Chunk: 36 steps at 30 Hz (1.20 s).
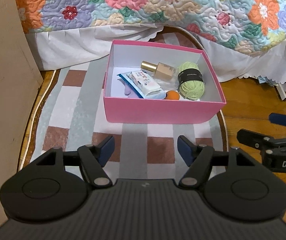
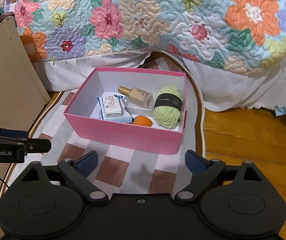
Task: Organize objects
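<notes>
While the quilted bed fills the far side, we find the pink box on the checked rug, holding green yarn, a bottle, wipes and an orange ball. Our left gripper and right gripper hang near it, jaws apart, empty. Packing looks finished; next probably calls for a lid or moving the box.

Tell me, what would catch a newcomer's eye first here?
Probably the pink box on the checked rug, holding a green yarn ball, a gold-capped bottle and a tissue pack. Behind it hangs a bright floral quilt; both grippers, left and right, are open and empty.
</notes>
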Each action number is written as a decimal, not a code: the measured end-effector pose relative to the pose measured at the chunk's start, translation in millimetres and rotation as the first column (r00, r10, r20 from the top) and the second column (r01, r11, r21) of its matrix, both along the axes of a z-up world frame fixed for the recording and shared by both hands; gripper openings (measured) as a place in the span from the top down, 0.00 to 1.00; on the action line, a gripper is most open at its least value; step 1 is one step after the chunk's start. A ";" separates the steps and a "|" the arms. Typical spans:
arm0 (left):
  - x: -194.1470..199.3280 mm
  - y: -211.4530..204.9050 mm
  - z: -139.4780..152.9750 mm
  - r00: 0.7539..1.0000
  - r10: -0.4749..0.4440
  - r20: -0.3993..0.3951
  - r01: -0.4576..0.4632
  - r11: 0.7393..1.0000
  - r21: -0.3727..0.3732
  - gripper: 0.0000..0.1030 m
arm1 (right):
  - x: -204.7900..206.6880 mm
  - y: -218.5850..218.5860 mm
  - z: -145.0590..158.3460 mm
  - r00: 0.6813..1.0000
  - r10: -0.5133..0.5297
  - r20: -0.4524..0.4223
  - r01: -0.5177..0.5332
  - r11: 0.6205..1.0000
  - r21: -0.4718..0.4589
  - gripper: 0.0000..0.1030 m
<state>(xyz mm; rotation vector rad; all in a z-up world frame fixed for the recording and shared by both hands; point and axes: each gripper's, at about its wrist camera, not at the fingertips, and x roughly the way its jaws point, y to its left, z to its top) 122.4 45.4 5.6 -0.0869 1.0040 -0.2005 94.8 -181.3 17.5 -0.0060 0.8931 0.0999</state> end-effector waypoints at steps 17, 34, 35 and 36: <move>2.1 -4.5 -2.8 0.999 0.029 -0.023 -0.026 0.992 0.127 0.00 | 6.4 -0.4 -7.1 0.997 -0.005 -0.071 0.008 0.999 0.054 0.01; 2.0 6.4 -0.7 0.993 0.085 -0.078 -0.070 0.982 0.173 0.00 | 9.9 0.1 -19.3 0.992 -0.050 -0.120 0.056 0.998 0.042 0.01; 2.6 6.9 -2.4 0.993 0.084 -0.085 -0.068 0.982 0.178 0.00 | 9.8 -0.4 -21.2 0.991 -0.056 -0.125 0.061 0.997 0.041 0.01; 3.4 7.5 -3.5 0.992 0.083 -0.091 -0.065 0.981 0.183 0.00 | 9.6 -0.4 -22.9 0.990 -0.061 -0.130 0.067 0.997 0.037 0.01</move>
